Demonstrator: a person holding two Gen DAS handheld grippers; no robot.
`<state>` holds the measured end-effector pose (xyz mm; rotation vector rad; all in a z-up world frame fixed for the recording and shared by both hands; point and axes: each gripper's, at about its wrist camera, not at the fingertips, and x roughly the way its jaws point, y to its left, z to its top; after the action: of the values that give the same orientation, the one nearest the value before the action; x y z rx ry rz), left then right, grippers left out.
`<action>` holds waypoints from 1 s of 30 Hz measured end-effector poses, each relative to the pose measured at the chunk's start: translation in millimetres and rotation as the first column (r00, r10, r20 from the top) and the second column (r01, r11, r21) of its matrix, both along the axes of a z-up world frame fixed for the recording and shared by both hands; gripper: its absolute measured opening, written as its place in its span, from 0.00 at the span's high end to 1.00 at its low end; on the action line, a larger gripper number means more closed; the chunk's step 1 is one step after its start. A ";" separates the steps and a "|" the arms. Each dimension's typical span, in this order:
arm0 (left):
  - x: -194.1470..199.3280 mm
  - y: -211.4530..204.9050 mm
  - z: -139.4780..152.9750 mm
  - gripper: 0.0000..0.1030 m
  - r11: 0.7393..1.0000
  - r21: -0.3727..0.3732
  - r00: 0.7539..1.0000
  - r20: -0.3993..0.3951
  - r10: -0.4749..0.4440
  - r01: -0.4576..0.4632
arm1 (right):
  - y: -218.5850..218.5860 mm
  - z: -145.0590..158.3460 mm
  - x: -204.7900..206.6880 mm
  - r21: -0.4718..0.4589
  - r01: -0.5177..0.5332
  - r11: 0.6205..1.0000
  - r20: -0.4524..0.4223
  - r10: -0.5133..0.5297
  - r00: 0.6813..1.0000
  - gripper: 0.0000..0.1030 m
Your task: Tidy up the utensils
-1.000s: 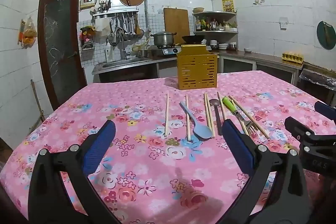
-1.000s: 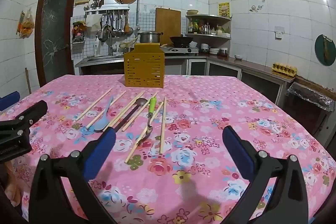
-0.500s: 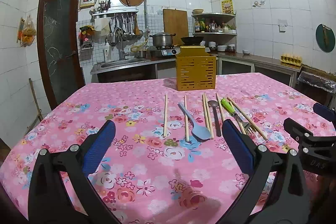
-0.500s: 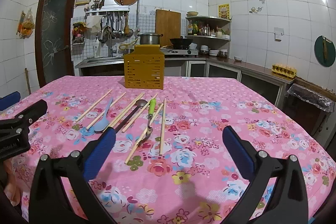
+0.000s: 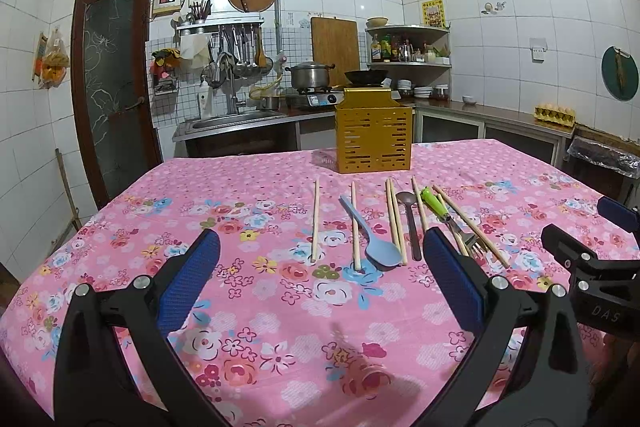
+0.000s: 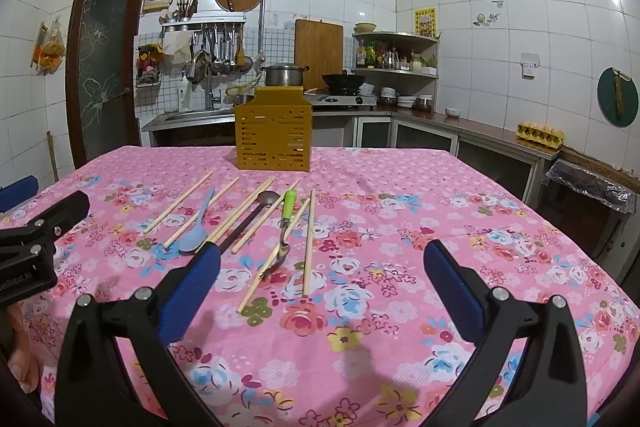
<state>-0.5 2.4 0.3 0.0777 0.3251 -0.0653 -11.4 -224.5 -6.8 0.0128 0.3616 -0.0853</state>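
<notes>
Utensils lie in a row on the pink floral tablecloth (image 5: 280,299): several wooden chopsticks (image 5: 315,221), a light blue spoon (image 5: 376,243), a dark spoon (image 5: 412,223) and a green-handled fork (image 5: 444,213). Behind them stands a yellow slotted utensil holder (image 5: 374,135). My left gripper (image 5: 320,277) hovers open above the near table, short of the utensils. The right wrist view shows the same chopsticks (image 6: 308,239), blue spoon (image 6: 196,231), dark spoon (image 6: 248,219), fork (image 6: 282,235) and holder (image 6: 274,135). My right gripper (image 6: 320,279) is open too, nothing between its fingers.
A kitchen counter with a sink (image 5: 236,117), a pot (image 5: 310,75) and a wok (image 5: 366,75) runs behind the table. A dark door (image 5: 112,83) stands at the left. An egg carton (image 6: 540,133) sits on the right counter.
Both grippers have tilted or risen slightly, so the table sits a little lower in each view. Both stay open and the utensils have not moved.
</notes>
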 end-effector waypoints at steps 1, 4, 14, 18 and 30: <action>0.3 -0.4 0.0 0.05 1.000 0.000 1.000 0.000 -0.001 0.001 | 0.5 0.1 0.1 0.000 0.001 1.000 -0.001 -0.001 1.000 0.04; 1.3 -1.6 0.2 0.05 1.000 0.000 1.000 0.000 -0.002 0.002 | 0.2 -0.2 -0.1 0.001 0.002 1.000 -0.001 -0.002 1.000 0.04; 1.0 -0.5 -0.1 0.05 1.000 0.000 1.000 0.000 0.000 0.000 | -1.7 0.3 -0.1 0.005 0.002 1.000 0.002 -0.002 1.000 0.04; 0.2 -0.4 -0.2 0.05 1.000 0.002 1.000 0.000 0.001 -0.001 | -2.5 0.3 -0.4 0.008 0.003 1.000 0.004 -0.003 1.000 0.04; 0.1 0.0 0.3 0.05 1.000 -0.003 1.000 0.001 -0.002 0.002 | -1.9 1.1 -3.8 0.007 0.011 1.000 0.022 -0.011 1.000 0.04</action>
<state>-0.4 2.4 0.6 0.0753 0.3242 -0.0677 -15.2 -226.4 -5.7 0.0226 0.3400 -0.0946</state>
